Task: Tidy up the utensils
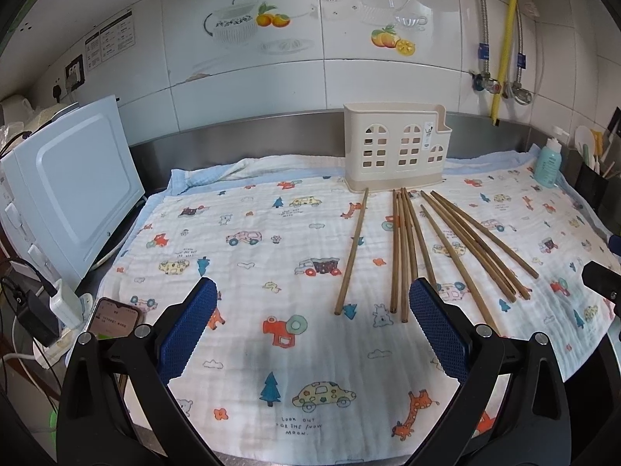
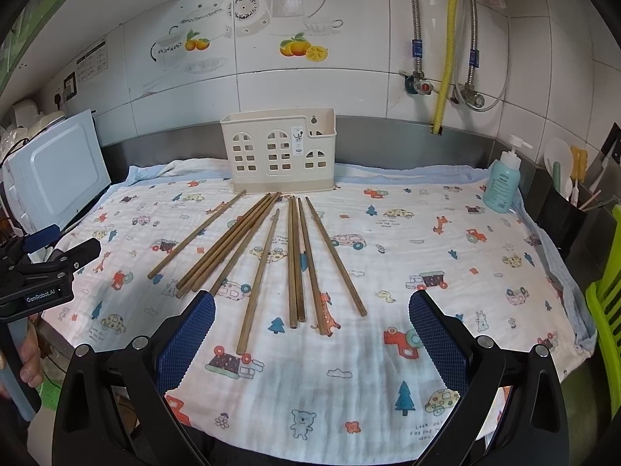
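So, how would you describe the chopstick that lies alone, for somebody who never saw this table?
Find the cream utensil holder standing on the printed cloth by the tiled wall. In front of it lie brown chopsticks; the lone chopstick is the leftmost, separated by a clear gap from the others.

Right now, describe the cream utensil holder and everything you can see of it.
The utensil holder is a cream box that looks like plastic, standing upright at the back of the printed cloth, just in front of the steel backsplash. Its front wall has arched, window-like cutouts in a grid; the right section steps down lower. A small label sits on the front, and a hanging hole shows in the back wall. Nothing shows above its rim. The chopsticks lie just in front, far tips near its base; contact is unclear.
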